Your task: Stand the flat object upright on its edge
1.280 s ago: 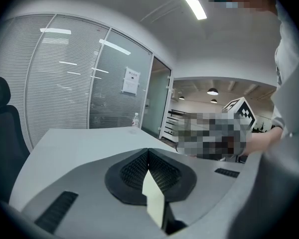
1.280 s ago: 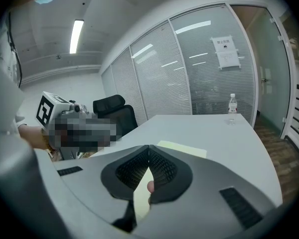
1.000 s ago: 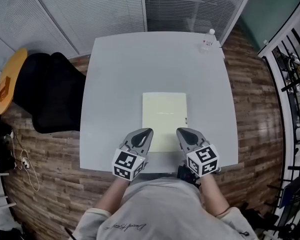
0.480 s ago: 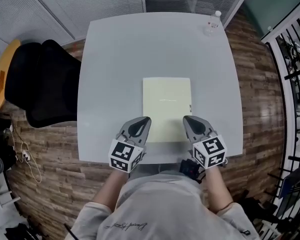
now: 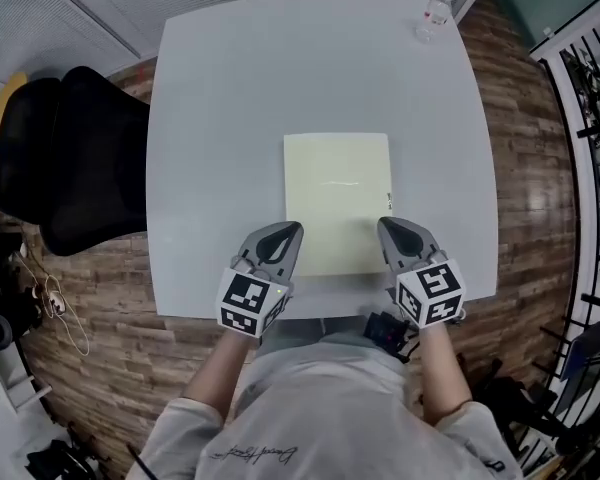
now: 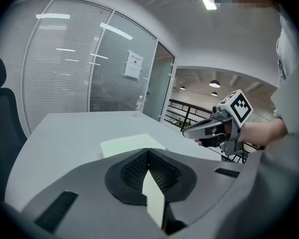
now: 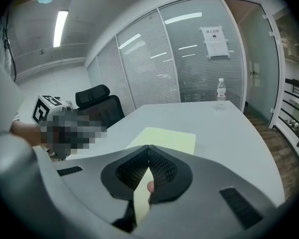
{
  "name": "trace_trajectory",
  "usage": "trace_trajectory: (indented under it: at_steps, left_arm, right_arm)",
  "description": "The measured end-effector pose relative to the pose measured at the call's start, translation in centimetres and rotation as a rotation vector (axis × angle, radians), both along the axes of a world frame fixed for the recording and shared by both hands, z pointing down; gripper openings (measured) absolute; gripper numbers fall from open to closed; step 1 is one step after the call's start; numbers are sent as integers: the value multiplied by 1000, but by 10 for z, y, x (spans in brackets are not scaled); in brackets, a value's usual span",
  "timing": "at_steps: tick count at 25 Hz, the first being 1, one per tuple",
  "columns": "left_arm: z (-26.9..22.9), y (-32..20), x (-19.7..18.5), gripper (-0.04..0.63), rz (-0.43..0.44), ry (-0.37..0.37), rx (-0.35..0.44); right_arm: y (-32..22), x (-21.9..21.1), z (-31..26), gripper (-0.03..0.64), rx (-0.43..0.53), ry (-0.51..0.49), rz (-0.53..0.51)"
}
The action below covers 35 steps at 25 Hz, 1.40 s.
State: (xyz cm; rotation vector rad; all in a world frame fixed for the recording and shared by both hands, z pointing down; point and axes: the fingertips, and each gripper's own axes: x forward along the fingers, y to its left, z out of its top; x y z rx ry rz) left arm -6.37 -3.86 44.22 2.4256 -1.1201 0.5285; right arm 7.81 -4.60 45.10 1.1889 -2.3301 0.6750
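Observation:
A pale yellow flat pad [image 5: 337, 203] lies flat on the grey table [image 5: 220, 118], near the front edge. My left gripper [image 5: 292, 230] hovers over the pad's near left corner. My right gripper [image 5: 388, 225] is over its near right corner. Both point away from me, and both are shut with nothing between the jaws. In the left gripper view the pad [image 6: 132, 144] lies just beyond the shut jaws of the left gripper [image 6: 148, 151], with the right gripper [image 6: 187, 132] alongside. The right gripper view shows the pad [image 7: 164, 137] ahead of the shut right gripper [image 7: 149, 147].
A clear water bottle [image 5: 435, 13] stands at the table's far right corner. A black office chair [image 5: 65, 158] stands off the table's left side. Glass partitions with blinds run behind the table, and a black railing [image 5: 590, 168] runs along the right.
The head view has shifted, so the table and pad look larger and higher in the frame. Both grippers stay shut at the pad's near edge, slightly farther apart.

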Motion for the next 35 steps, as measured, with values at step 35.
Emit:
trace_trajectory:
  at_steps: [35]
  left_arm:
    - [72, -27, -27, 51, -74, 41, -189]
  right_arm:
    - [-20, 32, 69, 57, -136, 45, 68]
